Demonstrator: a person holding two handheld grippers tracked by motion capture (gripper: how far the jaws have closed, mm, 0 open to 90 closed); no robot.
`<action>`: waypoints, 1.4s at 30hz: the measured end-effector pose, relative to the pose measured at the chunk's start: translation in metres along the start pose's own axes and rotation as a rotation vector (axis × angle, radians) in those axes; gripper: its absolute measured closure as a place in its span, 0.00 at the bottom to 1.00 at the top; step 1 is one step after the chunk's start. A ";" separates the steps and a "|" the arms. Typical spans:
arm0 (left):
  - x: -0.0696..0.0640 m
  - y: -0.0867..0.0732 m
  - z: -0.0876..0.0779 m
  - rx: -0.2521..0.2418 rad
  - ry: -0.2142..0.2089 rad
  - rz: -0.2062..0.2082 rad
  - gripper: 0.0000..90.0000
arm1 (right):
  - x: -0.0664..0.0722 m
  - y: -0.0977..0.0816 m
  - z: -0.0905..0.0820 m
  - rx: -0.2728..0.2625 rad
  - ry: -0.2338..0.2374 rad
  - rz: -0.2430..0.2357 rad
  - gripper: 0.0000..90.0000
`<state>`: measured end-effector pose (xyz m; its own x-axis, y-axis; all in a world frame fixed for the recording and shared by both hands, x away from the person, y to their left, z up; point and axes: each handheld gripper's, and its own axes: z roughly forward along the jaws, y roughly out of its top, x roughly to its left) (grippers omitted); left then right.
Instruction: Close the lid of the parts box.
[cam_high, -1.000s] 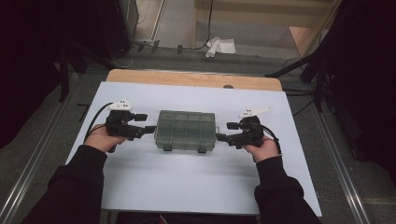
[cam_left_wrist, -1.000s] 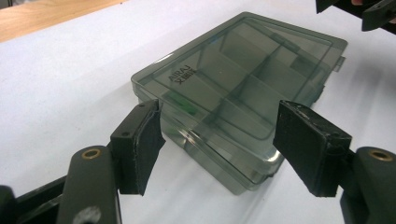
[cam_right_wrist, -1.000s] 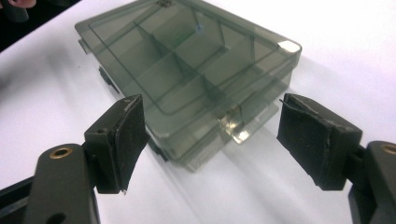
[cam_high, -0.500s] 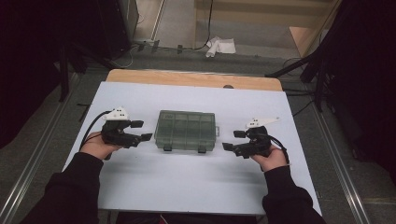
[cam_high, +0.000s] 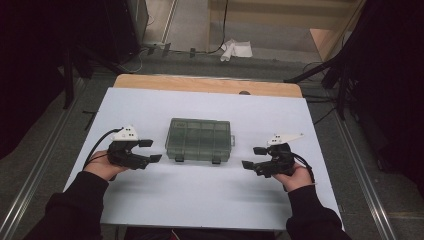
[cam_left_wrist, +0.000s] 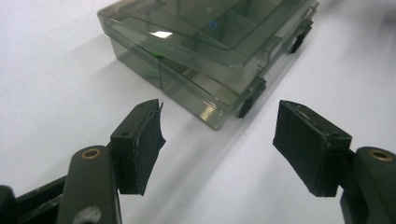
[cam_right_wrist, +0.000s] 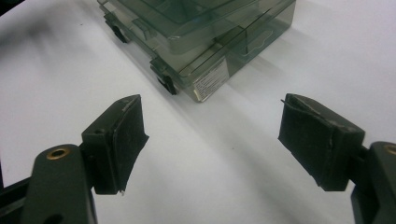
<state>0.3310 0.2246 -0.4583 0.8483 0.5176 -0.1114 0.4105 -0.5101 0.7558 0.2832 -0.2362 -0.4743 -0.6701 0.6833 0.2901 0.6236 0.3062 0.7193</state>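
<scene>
A smoky green see-through compartment box (cam_high: 200, 139) lies closed in the middle of the white table, its two dark latches facing the near edge. My left gripper (cam_high: 150, 150) rests a short way off the box's left end, open and empty, jaws pointing at it. In the left gripper view the box (cam_left_wrist: 205, 51) lies just ahead of the spread jaws (cam_left_wrist: 219, 140). My right gripper (cam_high: 254, 157) sits off the box's right end, also open and empty. In the right gripper view the box (cam_right_wrist: 201, 37) with a small white label lies beyond the jaws (cam_right_wrist: 212, 140).
The white table sheet (cam_high: 210, 195) has a wooden strip (cam_high: 200, 84) along its far edge. Metal rails run along the floor at both sides. A crumpled white cloth (cam_high: 236, 49) and cables lie on the floor behind the table.
Both grippers have drawn back from the box's ends toward the near edge, leaving the box lying where it was. Both stand open now.
</scene>
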 end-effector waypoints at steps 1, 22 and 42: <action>-0.001 -0.001 0.000 0.004 -0.001 0.001 0.35 | 0.001 -0.001 0.000 -0.003 0.001 -0.001 0.26; -0.012 -0.018 -0.009 0.039 -0.005 0.015 0.35 | 0.005 -0.020 -0.014 0.018 -0.028 0.001 0.26; -0.010 -0.020 -0.009 0.054 -0.003 0.010 0.35 | 0.004 -0.024 -0.012 0.037 -0.026 0.001 0.26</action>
<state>0.3117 0.2359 -0.4662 0.8534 0.5103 -0.1062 0.4196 -0.5516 0.7209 0.2609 -0.2487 -0.4826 -0.6589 0.7003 0.2745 0.6393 0.3291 0.6949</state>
